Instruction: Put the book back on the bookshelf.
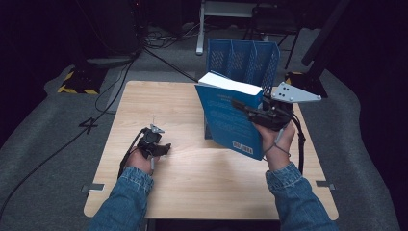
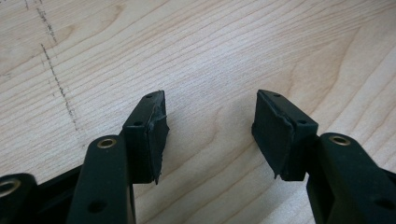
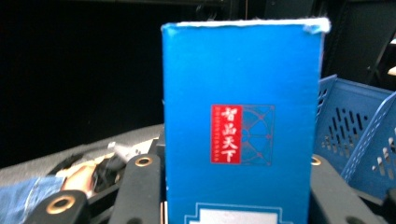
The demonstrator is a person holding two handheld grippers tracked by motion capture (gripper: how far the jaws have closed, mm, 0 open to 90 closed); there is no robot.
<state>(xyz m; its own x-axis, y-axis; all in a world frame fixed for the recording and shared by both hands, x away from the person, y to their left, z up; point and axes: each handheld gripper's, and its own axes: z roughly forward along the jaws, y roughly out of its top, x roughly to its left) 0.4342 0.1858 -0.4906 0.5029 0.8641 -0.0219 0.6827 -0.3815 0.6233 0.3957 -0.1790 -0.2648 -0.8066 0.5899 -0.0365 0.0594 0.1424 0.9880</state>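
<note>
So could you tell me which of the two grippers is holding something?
The right gripper: its jaws clamp the blue book above the table. The left gripper is open and empty.

The left claw (image 2: 209, 130) hangs open, jaws well apart, close above the wooden table (image 2: 210, 51).

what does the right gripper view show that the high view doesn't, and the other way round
Right gripper view alone: the blue book's spine close up, with a red label of white characters, and that gripper's jaws on either side of it.

High view alone: the whole wooden table, the left gripper low over it with nothing between its jaws, the right gripper from outside, and the barcode on the cover.

Both: the book, lifted clear of the table, the blue mesh file rack behind it, and a denim sleeve.
</note>
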